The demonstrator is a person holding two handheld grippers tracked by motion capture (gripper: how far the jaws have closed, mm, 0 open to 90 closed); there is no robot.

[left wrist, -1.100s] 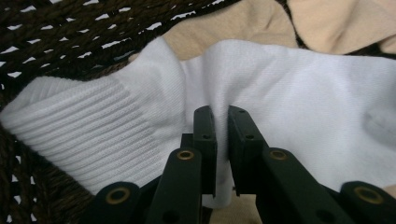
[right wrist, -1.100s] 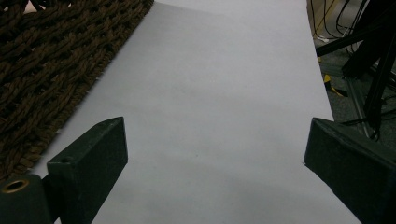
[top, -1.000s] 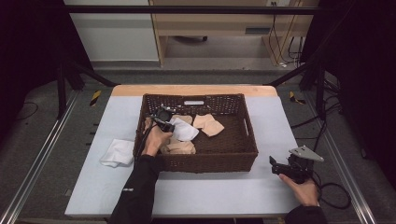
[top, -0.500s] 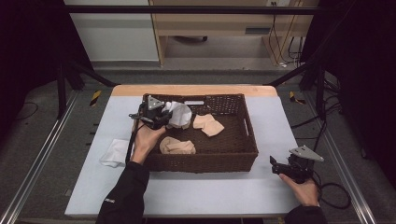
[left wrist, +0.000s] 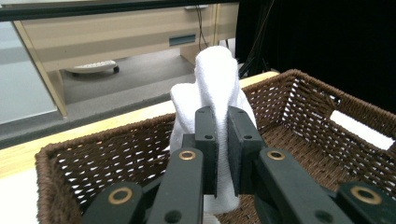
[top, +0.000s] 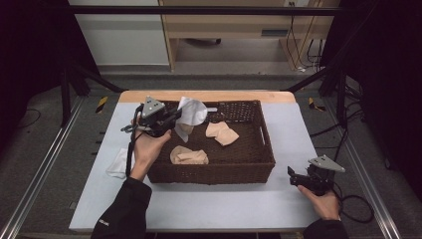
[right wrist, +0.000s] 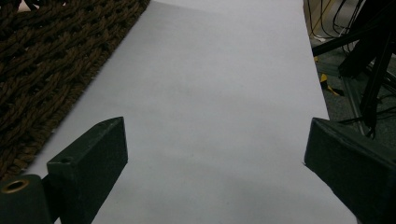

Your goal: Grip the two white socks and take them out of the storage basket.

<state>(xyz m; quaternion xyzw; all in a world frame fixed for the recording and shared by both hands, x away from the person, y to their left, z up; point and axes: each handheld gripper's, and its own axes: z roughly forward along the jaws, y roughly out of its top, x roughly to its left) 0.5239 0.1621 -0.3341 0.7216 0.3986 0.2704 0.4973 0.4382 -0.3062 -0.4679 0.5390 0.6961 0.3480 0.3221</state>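
Left gripper (top: 166, 119): we're clamping its fingers on the crumpled white cloth (top: 191, 112), lifting clear of the brown wicker basket (top: 263, 149).
Right gripper (top: 303, 180): we're resting, fingers apart.

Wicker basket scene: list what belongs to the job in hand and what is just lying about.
In the job:
left gripper, shut on the white cloth
wicker basket
white cloth on the table

Lying about:
two beige cloths in the basket
right gripper, open, idle over the table
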